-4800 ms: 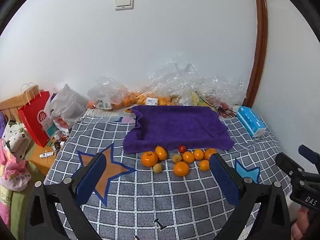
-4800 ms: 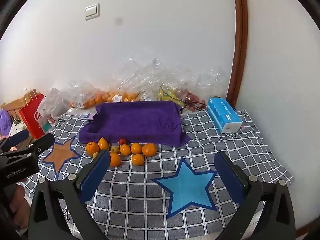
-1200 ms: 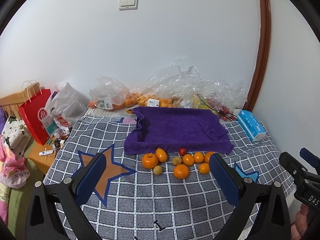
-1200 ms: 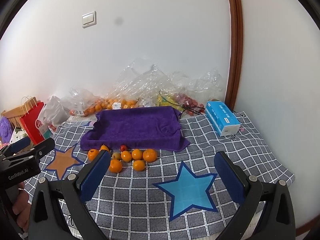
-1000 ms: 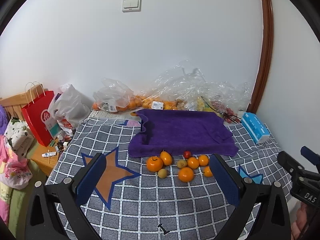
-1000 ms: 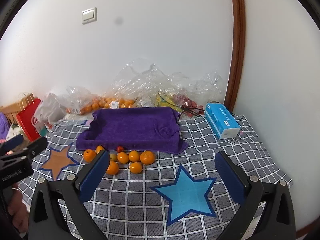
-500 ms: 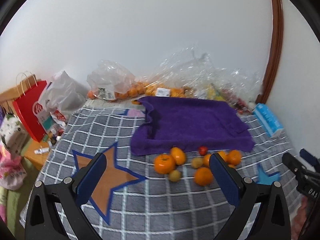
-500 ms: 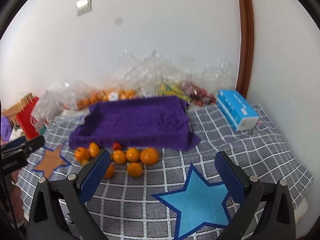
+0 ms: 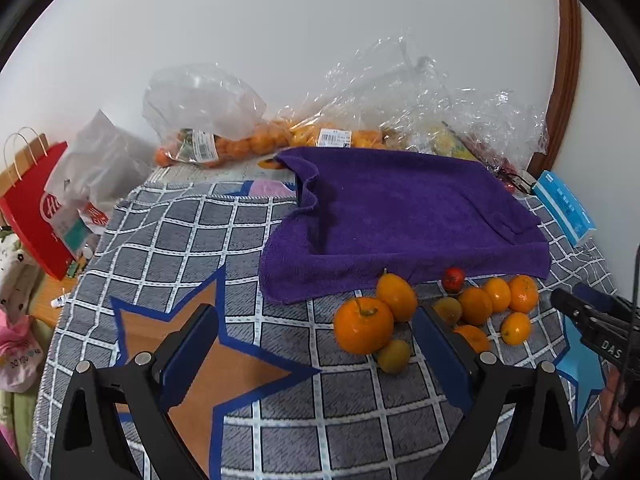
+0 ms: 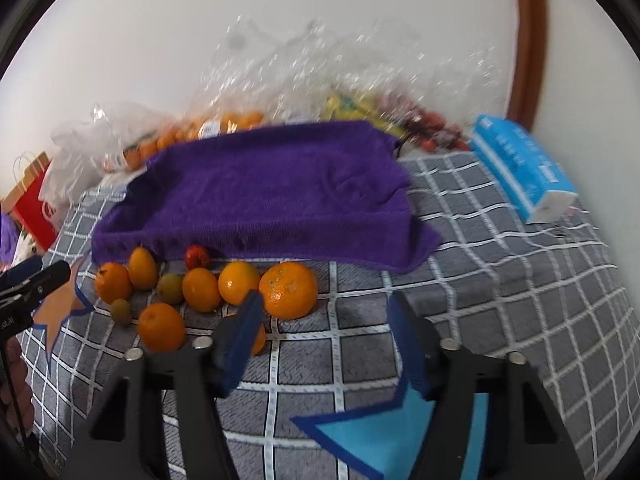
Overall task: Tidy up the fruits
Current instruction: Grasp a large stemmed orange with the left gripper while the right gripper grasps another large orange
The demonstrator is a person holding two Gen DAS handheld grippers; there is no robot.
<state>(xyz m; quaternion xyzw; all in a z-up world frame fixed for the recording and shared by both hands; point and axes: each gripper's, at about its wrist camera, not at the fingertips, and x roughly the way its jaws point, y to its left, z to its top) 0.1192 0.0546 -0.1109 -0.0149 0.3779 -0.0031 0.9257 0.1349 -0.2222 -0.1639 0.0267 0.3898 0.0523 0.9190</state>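
Several oranges and smaller fruits lie loose on the grey checked blanket point(image 9: 192, 232), just in front of a purple towel point(image 9: 400, 216) point(image 10: 272, 196). My left gripper point(image 9: 316, 344) hovers low over the blanket, its jaws wide and closing a little. A big orange point(image 9: 363, 330) and a small yellow-green fruit point(image 9: 394, 356) lie ahead by its right finger, untouched. My right gripper point(image 10: 326, 332) has its jaws closing. The largest mandarin point(image 10: 288, 290) sits just beyond the left fingertip, and the pads press on nothing. Another orange point(image 10: 259, 340) is half hidden behind that finger.
Clear plastic bags of fruit point(image 9: 240, 140) line the wall behind the towel. A blue tissue box point(image 10: 520, 168) lies at the right. A red paper bag point(image 9: 36, 216) and a white bag stand off the left edge. A hand holds the other gripper at each view's side.
Both grippers have come down and forward, so the fruits look larger and nearer. The right gripper's fingers have drawn much closer together. The left fingers look barely narrower.
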